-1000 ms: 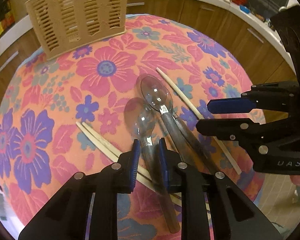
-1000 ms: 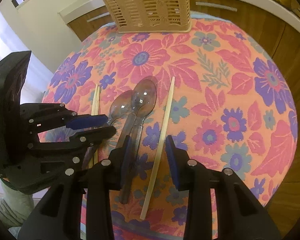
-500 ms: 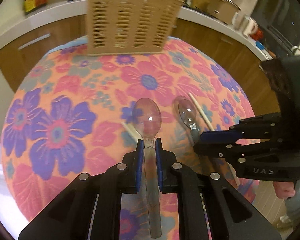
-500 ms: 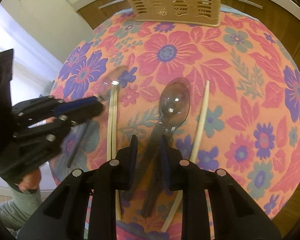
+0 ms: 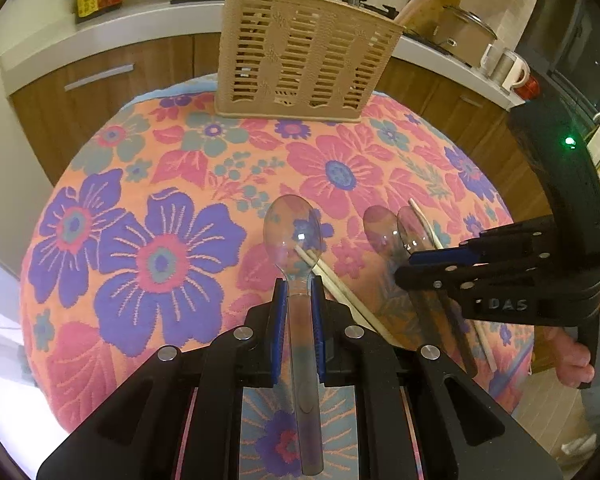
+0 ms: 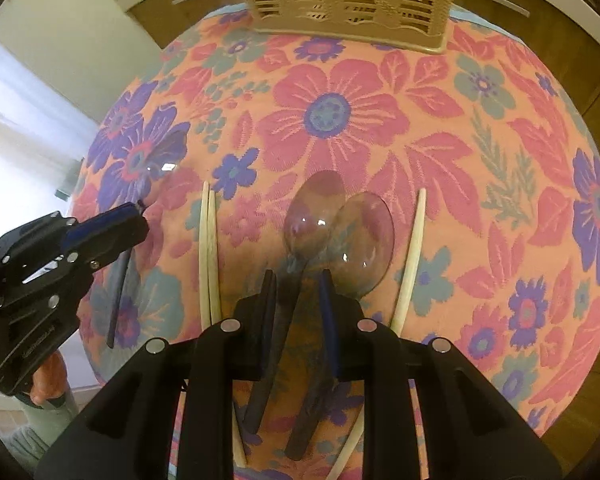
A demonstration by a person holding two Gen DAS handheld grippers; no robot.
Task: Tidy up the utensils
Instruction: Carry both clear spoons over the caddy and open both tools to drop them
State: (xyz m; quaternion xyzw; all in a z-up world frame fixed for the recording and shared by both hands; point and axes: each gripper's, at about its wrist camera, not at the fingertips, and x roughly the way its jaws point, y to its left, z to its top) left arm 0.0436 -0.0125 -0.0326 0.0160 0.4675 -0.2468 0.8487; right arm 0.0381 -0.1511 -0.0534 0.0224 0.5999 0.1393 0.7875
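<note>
My left gripper [image 5: 296, 300] is shut on a clear plastic spoon [image 5: 293, 232], held above the flowered tablecloth; the same spoon shows in the right wrist view [image 6: 156, 160]. My right gripper [image 6: 298, 286] stands with its jaws close around the dark handles of two more clear spoons [image 6: 340, 228]; whether it grips them I cannot tell. A pair of pale chopsticks [image 6: 209, 256] lies left of those spoons and a single chopstick [image 6: 410, 256] lies right. A beige slotted utensil basket [image 5: 304, 64] stands at the table's far edge, with utensils sticking out.
The round table [image 5: 148, 168] has a flowered cloth in orange, pink and purple. Behind it run wooden cabinets and a white counter [image 5: 112, 28] with a bottle, a pot and mugs. The right gripper's black body [image 5: 512, 280] fills the right side of the left wrist view.
My left gripper has lifted its spoon off the cloth and swung left, away from the others. My right gripper has moved in and narrowed around the two remaining spoons' handles.
</note>
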